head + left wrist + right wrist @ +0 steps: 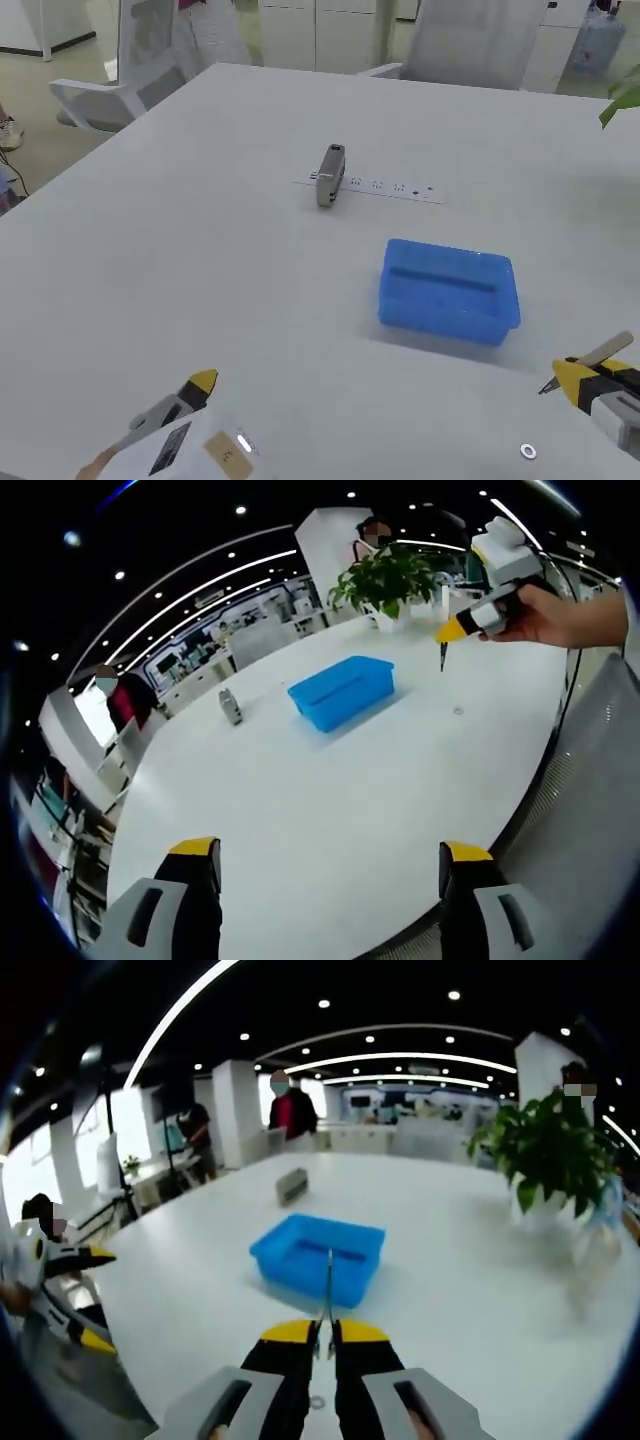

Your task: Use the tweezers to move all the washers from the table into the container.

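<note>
A blue container stands on the white table, right of centre. One small metal washer lies near the table's front right edge. My right gripper is shut on thin tweezers that point toward the container, and it hovers just above and beside the washer. The left gripper view shows the right gripper held by a hand, tweezers pointing down. My left gripper is open with nothing between its jaws, low at the front left.
A grey metal block rests on a flush power strip behind the container. A potted plant stands at the table's right. Chairs ring the far edge. People stand in the background.
</note>
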Action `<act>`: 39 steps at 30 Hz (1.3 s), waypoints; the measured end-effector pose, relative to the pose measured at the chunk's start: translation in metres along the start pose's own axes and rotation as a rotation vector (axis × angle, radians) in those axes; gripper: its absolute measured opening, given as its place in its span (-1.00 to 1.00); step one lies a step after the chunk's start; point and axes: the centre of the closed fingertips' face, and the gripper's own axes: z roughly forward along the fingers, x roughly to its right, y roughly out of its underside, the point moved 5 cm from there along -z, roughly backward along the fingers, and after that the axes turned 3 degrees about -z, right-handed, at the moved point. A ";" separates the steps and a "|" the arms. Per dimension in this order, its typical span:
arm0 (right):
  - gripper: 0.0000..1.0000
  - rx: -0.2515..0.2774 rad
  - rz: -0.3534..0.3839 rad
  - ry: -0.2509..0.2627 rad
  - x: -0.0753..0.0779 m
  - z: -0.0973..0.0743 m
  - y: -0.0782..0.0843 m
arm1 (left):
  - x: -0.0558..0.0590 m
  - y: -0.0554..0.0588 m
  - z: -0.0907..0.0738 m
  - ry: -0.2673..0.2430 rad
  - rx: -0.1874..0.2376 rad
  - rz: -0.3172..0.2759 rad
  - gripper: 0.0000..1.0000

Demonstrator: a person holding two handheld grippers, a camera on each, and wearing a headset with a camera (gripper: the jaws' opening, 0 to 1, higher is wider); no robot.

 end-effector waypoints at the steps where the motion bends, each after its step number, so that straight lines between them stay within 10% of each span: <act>1: -0.93 -0.006 -0.002 0.007 0.000 -0.001 0.003 | -0.001 0.000 0.000 -0.003 -0.001 -0.005 0.85; 18: -0.93 -0.154 -0.001 -0.012 -0.002 0.016 0.044 | -0.005 0.005 0.002 -0.030 -0.030 -0.016 0.86; 39: -0.94 -0.169 -0.026 0.007 0.004 0.018 0.052 | -0.006 0.004 0.000 -0.037 -0.020 -0.022 0.82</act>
